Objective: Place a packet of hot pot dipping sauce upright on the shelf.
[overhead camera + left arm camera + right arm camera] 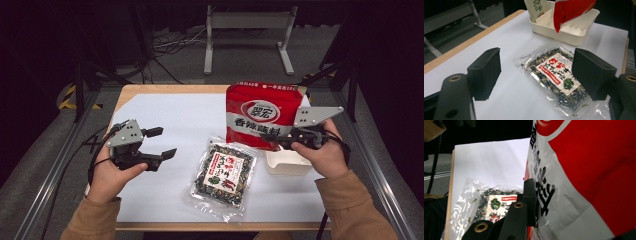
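My right fingers (pixel 272 138) pinch the red seasoning bag (pixel 262 114) at its lower edge; it is soft and floppy. My left fingers (pixel 159 142) are apart and hold nothing.

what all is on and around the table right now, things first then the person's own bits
red bag: 1, red and white with dark lettering, held upright over the tray
clear packet: 1, clear with dark contents and a red-white label, flat on the sheet, mid-table
tray: 1, cream, divided, right side
pale pouch: 1, standing in the tray
white sheet: 1, covers the wooden table
metal stand: 1, grey, floor beyond the table
left claw: 1, black, open, holding nothing
right claw: 1, black, shut on the red bag
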A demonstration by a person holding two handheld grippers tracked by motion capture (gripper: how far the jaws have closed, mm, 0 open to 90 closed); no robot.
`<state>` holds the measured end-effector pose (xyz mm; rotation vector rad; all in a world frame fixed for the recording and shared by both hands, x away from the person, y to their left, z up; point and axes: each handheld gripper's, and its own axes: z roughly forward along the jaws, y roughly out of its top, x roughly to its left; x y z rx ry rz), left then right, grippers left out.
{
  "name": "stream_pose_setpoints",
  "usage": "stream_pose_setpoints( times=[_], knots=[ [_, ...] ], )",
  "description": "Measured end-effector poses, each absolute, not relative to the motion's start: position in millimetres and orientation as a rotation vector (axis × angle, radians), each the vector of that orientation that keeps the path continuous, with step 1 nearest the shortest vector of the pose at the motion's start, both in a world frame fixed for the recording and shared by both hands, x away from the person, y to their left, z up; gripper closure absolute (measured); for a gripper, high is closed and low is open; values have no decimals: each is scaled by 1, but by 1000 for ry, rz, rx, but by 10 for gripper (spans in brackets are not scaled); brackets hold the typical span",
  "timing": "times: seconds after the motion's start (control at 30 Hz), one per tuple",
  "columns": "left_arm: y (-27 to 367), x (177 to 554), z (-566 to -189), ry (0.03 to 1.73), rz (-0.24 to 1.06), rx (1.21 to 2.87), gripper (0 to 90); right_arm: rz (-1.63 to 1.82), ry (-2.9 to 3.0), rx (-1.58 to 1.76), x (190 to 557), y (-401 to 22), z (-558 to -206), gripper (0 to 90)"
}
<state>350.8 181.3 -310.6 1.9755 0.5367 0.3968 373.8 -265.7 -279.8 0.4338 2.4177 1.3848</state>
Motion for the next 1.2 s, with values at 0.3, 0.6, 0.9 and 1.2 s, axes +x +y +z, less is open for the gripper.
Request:
stream_pose_setpoints(
  times=[0.3,0.6,0.9,1.2],
  knots=[
    [190,357,-320,581,402,1975,227,1368,2329,521,384,-303,-271,800],
    [197,364,-329,633,408,1986,207,1342,2267,583,391,-332,-275,800],
    [203,368,-334,662,410,1985,203,1297,2256,622,400,-348,-275,801],
    [209,367,-339,691,417,1991,200,1271,2266,615,415,-361,-276,801]
  ],
)
